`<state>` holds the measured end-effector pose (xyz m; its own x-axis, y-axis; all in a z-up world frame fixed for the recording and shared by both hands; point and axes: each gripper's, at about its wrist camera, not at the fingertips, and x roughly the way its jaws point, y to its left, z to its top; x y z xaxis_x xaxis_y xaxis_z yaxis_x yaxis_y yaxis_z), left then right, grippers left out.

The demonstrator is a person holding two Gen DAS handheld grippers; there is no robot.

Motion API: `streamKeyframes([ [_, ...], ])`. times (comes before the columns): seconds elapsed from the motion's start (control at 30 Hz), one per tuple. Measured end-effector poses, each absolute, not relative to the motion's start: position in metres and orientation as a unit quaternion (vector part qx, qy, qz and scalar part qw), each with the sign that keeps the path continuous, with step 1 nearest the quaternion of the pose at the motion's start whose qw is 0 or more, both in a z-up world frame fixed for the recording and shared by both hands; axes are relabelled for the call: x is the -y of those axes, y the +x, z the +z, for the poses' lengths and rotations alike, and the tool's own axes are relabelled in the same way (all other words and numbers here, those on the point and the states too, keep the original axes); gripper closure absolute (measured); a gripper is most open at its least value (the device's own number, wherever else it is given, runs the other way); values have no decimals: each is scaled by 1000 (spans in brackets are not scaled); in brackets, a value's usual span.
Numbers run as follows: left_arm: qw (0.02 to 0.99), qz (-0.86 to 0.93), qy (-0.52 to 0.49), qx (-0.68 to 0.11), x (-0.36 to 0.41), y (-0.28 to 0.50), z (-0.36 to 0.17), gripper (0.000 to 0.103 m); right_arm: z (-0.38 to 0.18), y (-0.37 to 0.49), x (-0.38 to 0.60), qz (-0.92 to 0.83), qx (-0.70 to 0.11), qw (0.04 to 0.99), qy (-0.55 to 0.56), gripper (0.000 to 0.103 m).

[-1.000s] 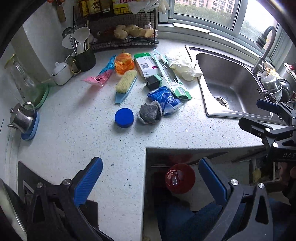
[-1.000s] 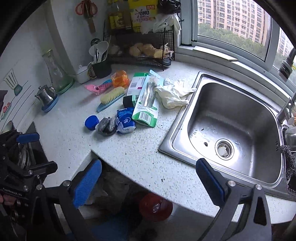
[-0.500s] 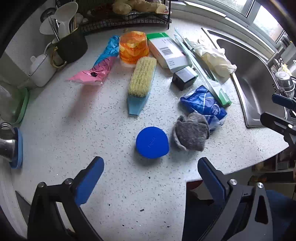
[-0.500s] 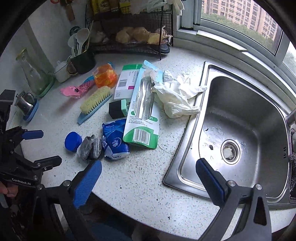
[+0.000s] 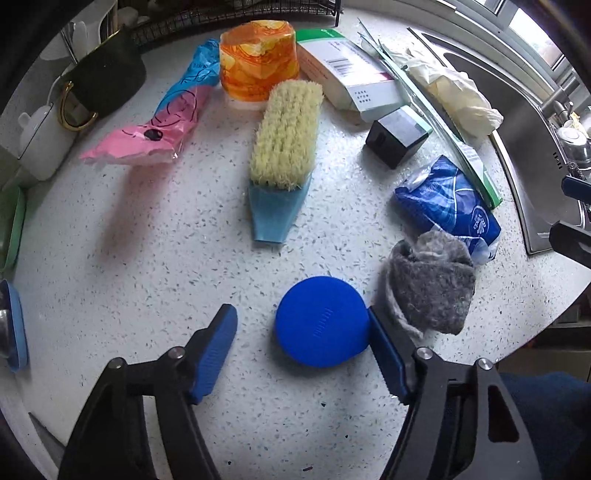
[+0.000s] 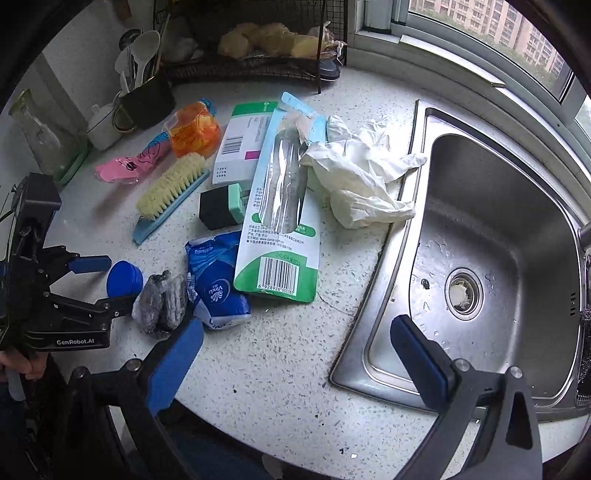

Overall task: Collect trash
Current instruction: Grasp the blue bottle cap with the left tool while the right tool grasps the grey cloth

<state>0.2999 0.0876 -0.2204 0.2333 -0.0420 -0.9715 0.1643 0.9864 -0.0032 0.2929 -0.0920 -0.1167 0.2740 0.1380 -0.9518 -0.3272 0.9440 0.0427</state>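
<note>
Both tongs are pointed steeply downward: the left tongs (image 5: 301,349) are closing, the right tongs (image 6: 295,356) are held wide apart.

From your left wrist view, the dark mug with the gold handle (image 5: 99,83) and the white lidded pot (image 5: 40,142) are clipped by the dark rim, and the black wire rack (image 5: 236,11) shows only its bottom edge. The right-hand pad of the left gripper (image 5: 301,345) hides the edge of the round blue plastic lid (image 5: 321,326) on that side, so you cannot tell whether it touches. From your right wrist view, the crumpled grey fibrous wad (image 6: 162,304) covers part of the blue tissue pack (image 6: 218,280). The print on the long green-and-white card package (image 6: 280,214) is too small to read. The hand (image 6: 16,363) on the left gripper is mostly cut off.
</note>
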Motion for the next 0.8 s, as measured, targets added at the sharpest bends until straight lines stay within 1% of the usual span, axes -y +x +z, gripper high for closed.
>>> streamKeyframes([
  [0.03,785,-69,51,-613,-86,300,-219,50,-117,293,92,147,-585,794,-81,2],
  [0.07,786,-69,53,-612,-84,301,-218,56,-117,294,91,145,-586,793,-81,2],
  [0.1,785,-69,55,-613,-83,301,-217,58,-116,294,90,147,-586,793,-81,3],
  [0.3,788,-54,43,-612,-78,292,-214,58,-113,290,82,162,-583,792,-82,3],
  [0.37,792,-48,31,-608,-82,285,-209,58,-111,287,76,178,-582,789,-81,9],
  [0.43,800,-43,18,-599,-85,272,-200,58,-110,285,69,190,-582,787,-81,9],
  [0.5,805,-39,9,-592,-87,263,-190,58,-109,282,60,209,-584,780,-82,14],
  [0.53,808,-35,8,-588,-87,258,-185,58,-110,281,55,218,-587,776,-83,18],
  [0.7,816,-23,-8,-578,-98,236,-164,58,-110,275,34,254,-590,761,-86,23],
  [0.8,818,-19,-22,-574,-111,231,-157,58,-117,275,20,271,-601,746,-90,36],
])
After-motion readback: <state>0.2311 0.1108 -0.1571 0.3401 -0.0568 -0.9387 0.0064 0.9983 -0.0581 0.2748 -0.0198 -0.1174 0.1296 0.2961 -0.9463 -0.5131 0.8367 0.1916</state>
